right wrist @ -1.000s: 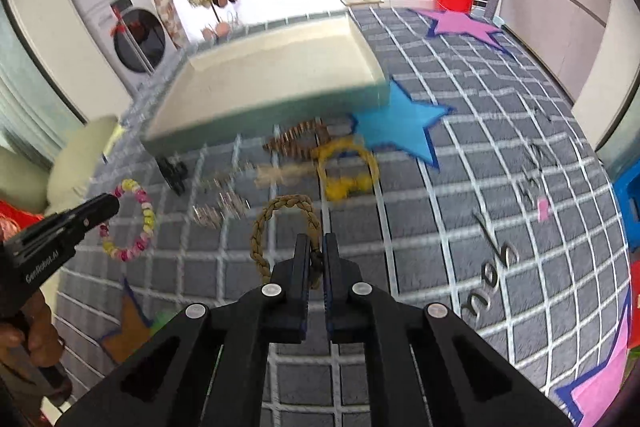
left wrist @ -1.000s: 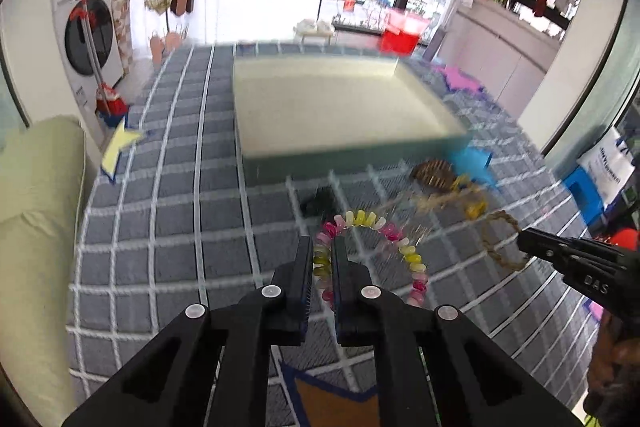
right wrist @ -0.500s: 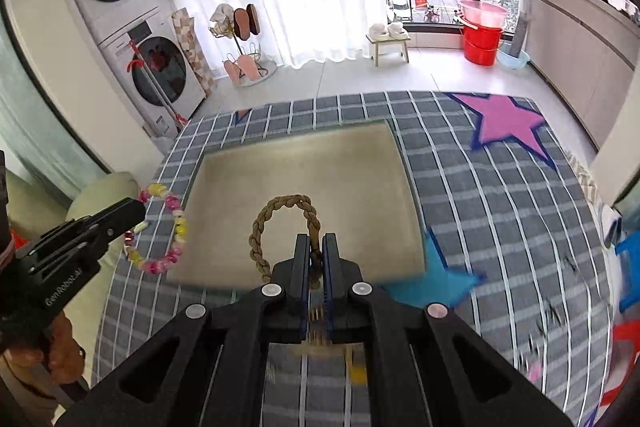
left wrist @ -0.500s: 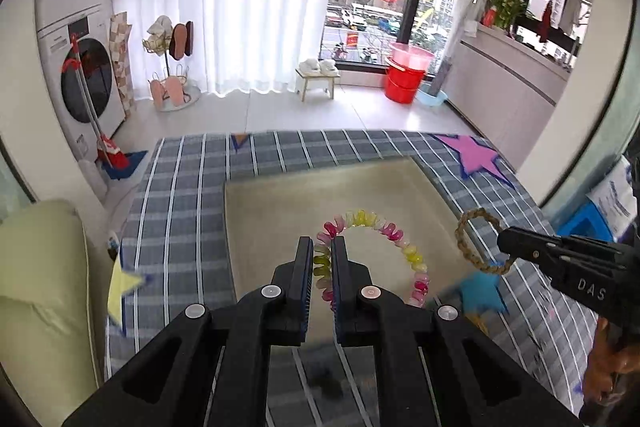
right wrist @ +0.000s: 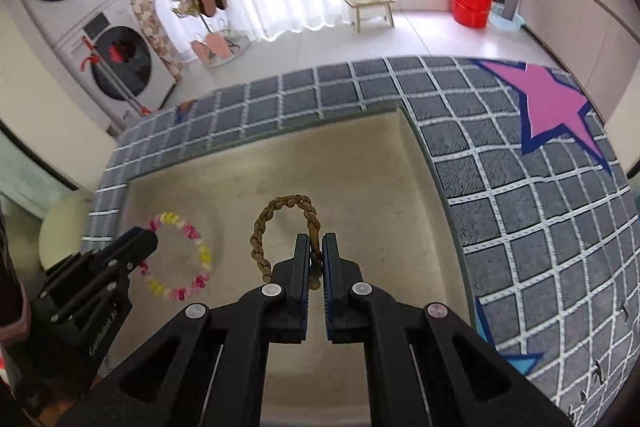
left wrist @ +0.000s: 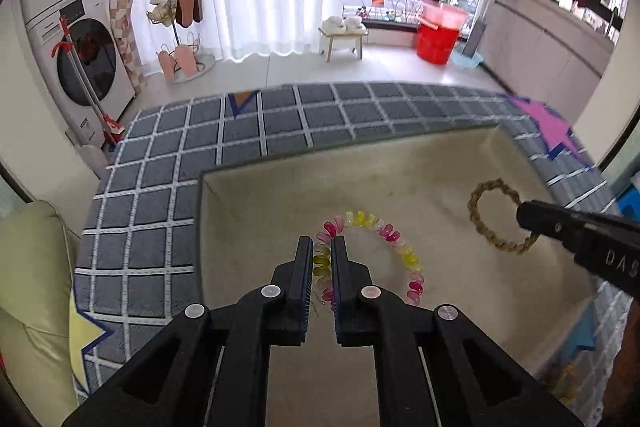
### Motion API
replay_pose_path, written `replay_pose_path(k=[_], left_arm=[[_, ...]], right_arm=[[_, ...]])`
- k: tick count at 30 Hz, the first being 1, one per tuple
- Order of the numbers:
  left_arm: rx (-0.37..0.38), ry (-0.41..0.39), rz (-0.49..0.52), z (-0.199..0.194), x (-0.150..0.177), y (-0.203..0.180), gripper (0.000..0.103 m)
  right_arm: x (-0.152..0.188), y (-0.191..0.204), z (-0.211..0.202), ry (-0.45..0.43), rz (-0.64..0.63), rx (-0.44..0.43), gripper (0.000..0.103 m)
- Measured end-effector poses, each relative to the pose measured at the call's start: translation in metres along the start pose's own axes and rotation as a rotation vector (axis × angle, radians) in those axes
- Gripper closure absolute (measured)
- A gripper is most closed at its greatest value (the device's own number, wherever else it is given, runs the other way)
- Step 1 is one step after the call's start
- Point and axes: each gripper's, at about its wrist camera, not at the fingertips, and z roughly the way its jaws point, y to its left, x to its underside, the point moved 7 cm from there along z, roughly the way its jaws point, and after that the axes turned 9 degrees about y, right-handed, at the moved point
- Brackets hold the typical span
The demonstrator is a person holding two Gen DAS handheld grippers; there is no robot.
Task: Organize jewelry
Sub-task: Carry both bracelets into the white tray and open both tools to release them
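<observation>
Left gripper (left wrist: 321,247) pinched our beaded bracelet (left wrist: 400,251); right gripper (right wrist: 316,247) gripped the braided bracelet (right wrist: 264,223) over the tray (right wrist: 420,147). Releasing together, we risked tangling them.

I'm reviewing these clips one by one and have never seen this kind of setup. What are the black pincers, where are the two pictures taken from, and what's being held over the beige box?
There is no robot here: a person holds a two-finger tool in each hand, and a fisheye camera on each tool looks forward along its fingers. One picture comes from the left tool, the other from the right tool; each also catches the other tool at its edge.

The left tool is shut on a pink and yellow bead bracelet. The right tool is shut on a brown braided bracelet. Both bracelets appear to hang above the beige tray, which sits on a grey checked rug with coloured stars. Whether either bracelet touches the tray floor, I cannot tell.
</observation>
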Motion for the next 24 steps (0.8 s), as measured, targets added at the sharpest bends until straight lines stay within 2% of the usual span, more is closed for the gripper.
replay_pose_path(k=[6,12,14,15,16,17,18,19,20,22,24], left_arm=[[-0.069,0.016,0.02,0.015,0.003,-0.001,0.079],[-0.099,0.028,0.016,0.019,0.002,0.0,0.079],[-0.099,0.036,0.015,0.019,0.002,0.0,0.079],[-0.102,0.031,0.013,0.018,0.002,0.0,0.079],[-0.105,0.018,0.006,0.015,0.002,0.002,0.079],[-0.101,0.011,-0.001,0.013,0.002,0.003,0.069],[-0.093,0.007,-0.009,0.012,0.002,0.004,0.051],[-0.086,-0.001,-0.023,0.008,0.002,0.005,0.005],[-0.086,-0.025,-0.035,0.003,0.001,0.006,0.0],[-0.095,-0.085,-0.036,-0.01,-0.004,0.008,0.0],[-0.096,-0.072,-0.02,-0.011,-0.006,0.007,0.0]], right_arm=[[0.005,-0.01,0.025,0.039,0.015,0.03,0.097],[0.009,-0.009,0.025,0.029,-0.003,0.065,0.095],[0.009,-0.009,0.023,0.038,0.007,0.049,0.092],[0.01,-0.009,0.021,0.037,0.011,0.033,0.086],[0.01,-0.009,0.019,0.033,0.012,0.026,0.077],[0.01,-0.008,0.015,0.022,0.01,0.024,0.07],[0.01,-0.008,0.011,0.009,0.007,0.025,0.06],[0.01,-0.007,0.007,-0.003,0.005,0.026,0.058],[0.01,-0.006,0.002,-0.013,0.002,0.026,0.058],[0.008,-0.006,-0.007,-0.029,0.006,0.019,0.058],[0.008,-0.007,-0.014,-0.041,0.017,0.017,0.058]])
